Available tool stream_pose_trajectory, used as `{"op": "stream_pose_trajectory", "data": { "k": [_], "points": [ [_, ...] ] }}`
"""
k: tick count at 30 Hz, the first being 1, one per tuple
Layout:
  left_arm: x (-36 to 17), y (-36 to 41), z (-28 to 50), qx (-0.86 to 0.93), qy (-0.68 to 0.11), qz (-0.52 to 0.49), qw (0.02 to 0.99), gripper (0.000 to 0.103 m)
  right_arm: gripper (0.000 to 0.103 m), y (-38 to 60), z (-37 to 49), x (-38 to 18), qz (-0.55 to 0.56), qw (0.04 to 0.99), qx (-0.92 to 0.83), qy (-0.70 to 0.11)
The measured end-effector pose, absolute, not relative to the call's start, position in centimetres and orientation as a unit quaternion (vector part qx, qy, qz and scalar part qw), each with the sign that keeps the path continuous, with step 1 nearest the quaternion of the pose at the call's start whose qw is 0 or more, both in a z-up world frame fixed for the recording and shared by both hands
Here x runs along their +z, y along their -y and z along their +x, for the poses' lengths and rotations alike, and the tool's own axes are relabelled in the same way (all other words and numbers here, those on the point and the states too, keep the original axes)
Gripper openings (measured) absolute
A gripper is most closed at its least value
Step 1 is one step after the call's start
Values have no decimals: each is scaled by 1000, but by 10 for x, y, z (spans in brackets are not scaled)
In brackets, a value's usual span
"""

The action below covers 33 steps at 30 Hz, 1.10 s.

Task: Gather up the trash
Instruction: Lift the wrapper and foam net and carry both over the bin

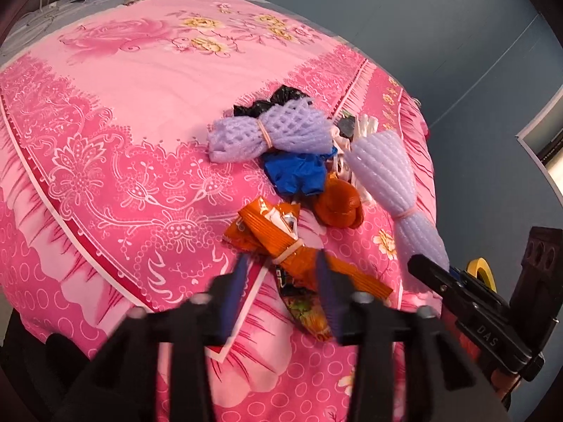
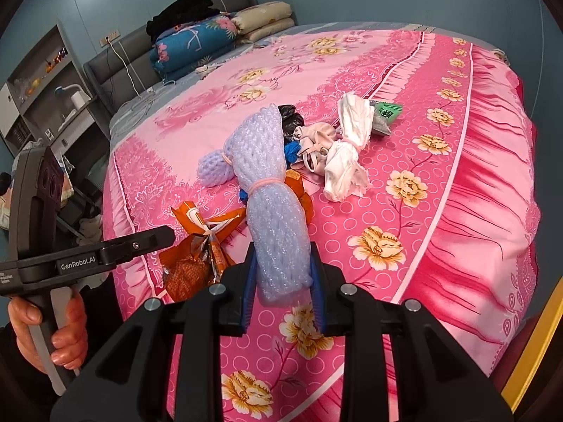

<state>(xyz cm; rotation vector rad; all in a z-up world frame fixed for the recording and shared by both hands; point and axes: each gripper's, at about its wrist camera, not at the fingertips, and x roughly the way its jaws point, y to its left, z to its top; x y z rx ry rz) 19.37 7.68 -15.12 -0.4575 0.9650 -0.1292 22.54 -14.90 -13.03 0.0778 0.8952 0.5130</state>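
On the pink flowered bedspread (image 2: 404,161) near the foot corner we've got a little heap of trash, and our right gripper (image 2: 281,281) is clamped on the lower end of a lilac foam net sleeve (image 2: 271,190) (the fruit-wrap kind, cinched with a pink rubber band). It sticks up and forward from the jaws, clear of the bed as far as we can tell. It looks feather-light and squashy, so the pads sink in a bit and we doubt it slips, but it flops, so grabbing near the band or the bunched end seems smartest.

Our left gripper (image 1: 281,274) is open, jaws straddling the orange snack wrapper (image 1: 281,242) without pinching it; the wrapper lies on the bedspread under them. That one we'd guess is crinkly, slick foil, tied with a pale band, and the banded waist is the obvious place to take hold.

The rest of the pile: a second foam net sleeve (image 1: 271,130), a blue plastic scrap (image 1: 295,172), a black bag (image 1: 281,100), a white rag bundle (image 2: 346,147) and a green packet (image 2: 387,110), all soft and light by the look of them.

Writing we can read: "GenRobot.AI" on the left gripper's arm in the right view, "DAS" on the right gripper's arm in the left view. The wrapper print is too crumpled to read.
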Motion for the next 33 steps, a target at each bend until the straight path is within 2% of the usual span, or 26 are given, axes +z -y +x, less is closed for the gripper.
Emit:
{"op": "stream_pose_trajectory", "data": {
  "k": [2, 4, 10, 11, 13, 15, 16, 17, 27, 31, 32, 33],
  "points": [
    [-151, -75, 198, -63, -462, -220, 857, 43, 26, 151, 223, -128, 41, 870, 247, -424],
    [-152, -73, 204, -55, -465, -214, 857, 50, 26, 153, 222, -126, 42, 871, 248, -422],
    [-171, -59, 227, -37, -498, -192, 845, 49, 26, 157, 219, -123, 48, 871, 251, -419],
    [-173, -57, 229, -37, -500, -190, 844, 45, 26, 158, 219, -122, 48, 871, 251, -419],
    [-174, -53, 231, -37, -501, -185, 845, 26, 26, 160, 217, -121, 48, 873, 249, -417],
    [-171, -51, 231, -40, -497, -176, 848, 17, 26, 162, 216, -119, 49, 873, 249, -416],
    [-169, -50, 230, -40, -495, -170, 851, 3, 26, 164, 216, -118, 50, 874, 248, -415],
    [-168, -49, 229, -45, -495, -165, 852, 1, 26, 165, 215, -117, 52, 875, 247, -413],
    [-128, -43, 207, -65, -450, -142, 879, 1, 26, 175, 201, -97, 52, 884, 246, -394],
    [-127, -45, 210, -74, -462, -155, 870, 1, 26, 182, 198, -92, 54, 887, 241, -389],
    [-129, -48, 211, -74, -467, -166, 866, 2, 26, 184, 197, -92, 57, 887, 240, -389],
    [-132, -50, 213, -70, -475, -181, 858, 12, 26, 184, 197, -92, 58, 887, 240, -390]
  ]
}}
